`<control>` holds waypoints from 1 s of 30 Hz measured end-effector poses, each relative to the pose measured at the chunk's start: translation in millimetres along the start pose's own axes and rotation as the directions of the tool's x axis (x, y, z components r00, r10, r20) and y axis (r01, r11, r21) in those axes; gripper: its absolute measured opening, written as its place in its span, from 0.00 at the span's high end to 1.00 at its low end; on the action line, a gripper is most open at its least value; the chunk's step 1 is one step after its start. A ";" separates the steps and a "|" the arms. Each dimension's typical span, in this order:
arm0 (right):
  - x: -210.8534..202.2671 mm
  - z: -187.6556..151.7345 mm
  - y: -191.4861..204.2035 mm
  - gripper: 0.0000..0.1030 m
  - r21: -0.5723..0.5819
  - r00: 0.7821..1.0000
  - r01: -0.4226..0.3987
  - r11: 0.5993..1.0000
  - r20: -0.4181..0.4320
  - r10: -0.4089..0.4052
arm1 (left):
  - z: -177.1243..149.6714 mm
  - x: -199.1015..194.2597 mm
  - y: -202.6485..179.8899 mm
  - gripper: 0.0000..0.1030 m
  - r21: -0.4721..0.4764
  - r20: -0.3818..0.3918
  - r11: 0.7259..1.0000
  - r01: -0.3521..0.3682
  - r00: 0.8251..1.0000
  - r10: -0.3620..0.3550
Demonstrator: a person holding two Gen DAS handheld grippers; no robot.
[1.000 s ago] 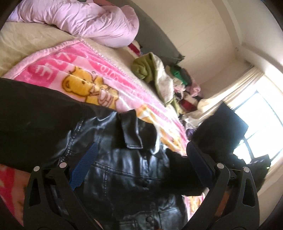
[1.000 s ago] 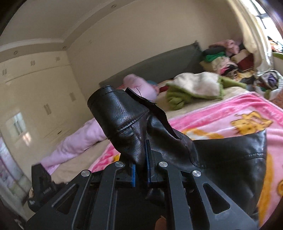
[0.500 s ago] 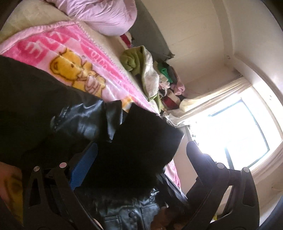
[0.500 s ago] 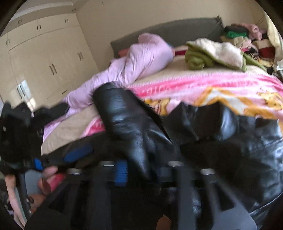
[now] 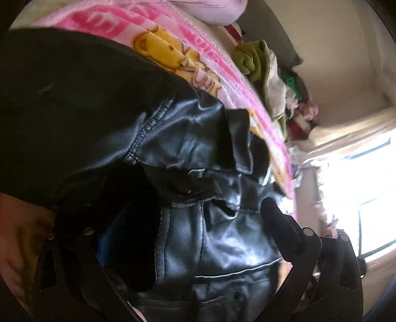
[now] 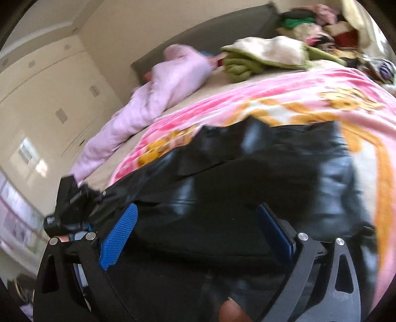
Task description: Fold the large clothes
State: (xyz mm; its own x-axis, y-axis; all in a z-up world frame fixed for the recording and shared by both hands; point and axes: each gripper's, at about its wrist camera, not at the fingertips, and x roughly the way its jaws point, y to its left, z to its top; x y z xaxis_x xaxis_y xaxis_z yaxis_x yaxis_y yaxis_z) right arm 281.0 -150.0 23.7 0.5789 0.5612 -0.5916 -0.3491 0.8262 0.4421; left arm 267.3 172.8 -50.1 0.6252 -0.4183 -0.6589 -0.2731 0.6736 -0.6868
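Two claws over one black leather jacket (image 6: 247,178), spread across a pink cartoon blanket (image 6: 284,91) on the bed.

Far left in the right wrist view: pale wardrobe doors (image 6: 49,81) along the wall. Nearer, at the left edge of the bed, the left claw (image 5: 195,223), seen there only as a dark blurred body. In its own view, jaws set wide apart, with the jacket front, its stitched seams and a flap lying between them; left finger half buried in dark folds, only a patch of its blue pad showing, right finger (image 5: 279,223) resting at the jacket's edge. No squeeze on the leather visible.

Centre: a lilac quilt (image 6: 158,86) bunched along the far left side of the bed, below the grey headboard (image 6: 203,37). Nearer, the right claw (image 6: 198,223), jaws having just been opening and now spread wide, blue pads (image 6: 118,232) clear on both sides, jacket lying between and beyond them, not pinched.

Right: a green and cream garment (image 6: 262,57) heaped at the far end of the bed, then a mixed pile of clothes (image 6: 321,22) in the far right corner. Bright window (image 5: 358,193) and pale curtain beyond, in the left wrist view.
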 end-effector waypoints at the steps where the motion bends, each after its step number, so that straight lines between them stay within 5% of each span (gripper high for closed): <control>1: -6.3 0.0 -8.4 0.07 0.020 1.000 0.011 1.000 0.009 -0.011 | -1.6 -0.3 -4.1 0.18 0.024 0.007 0.999 -0.031 0.999 0.031; 3: -22.0 0.2 -25.7 0.07 0.059 0.999 0.032 0.998 0.034 -0.034 | -4.3 0.5 -12.0 0.74 0.072 0.031 0.995 -0.073 0.997 0.071; 5: -34.5 1.2 -40.4 0.07 0.091 0.996 0.058 0.994 0.062 -0.064 | -7.3 1.9 -17.6 0.92 0.095 0.027 0.993 -0.069 0.997 0.067; 8: -54.0 6.6 -62.8 0.07 0.119 0.987 0.110 0.987 0.104 -0.123 | -8.0 -7.8 -31.4 0.96 0.152 0.073 0.987 -0.059 0.996 0.049; 11: -67.9 14.9 -81.8 0.17 0.154 0.976 0.149 0.977 0.133 -0.170 | -9.0 -31.3 -53.7 0.99 0.222 0.128 0.975 0.026 0.990 -0.055; 17: -66.1 38.0 -91.7 0.58 0.109 0.949 0.245 0.963 0.176 -0.262 | -21.9 -80.5 -89.3 0.99 0.390 0.252 0.912 0.127 0.938 -0.239; 24: 4.8 60.3 -81.9 0.66 -0.008 0.961 0.266 0.964 0.078 -0.265 | -9.8 -67.5 -69.5 0.99 0.352 0.315 0.936 -0.012 0.943 -0.106; 30: 49.0 59.1 -85.9 0.66 -0.035 0.937 0.350 0.936 -0.004 -0.350 | 0.6 -37.8 -39.4 0.99 0.293 0.235 0.955 -0.035 0.971 -0.037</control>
State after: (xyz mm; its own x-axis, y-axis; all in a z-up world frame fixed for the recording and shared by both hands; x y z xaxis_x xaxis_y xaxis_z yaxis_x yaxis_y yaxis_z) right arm 382.9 -196.4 -3.4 0.6619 0.2364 -0.7114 -0.1497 0.9715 0.1835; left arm 254.9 162.5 2.0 0.7890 -0.2881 -0.5426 -0.0681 0.8368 -0.5433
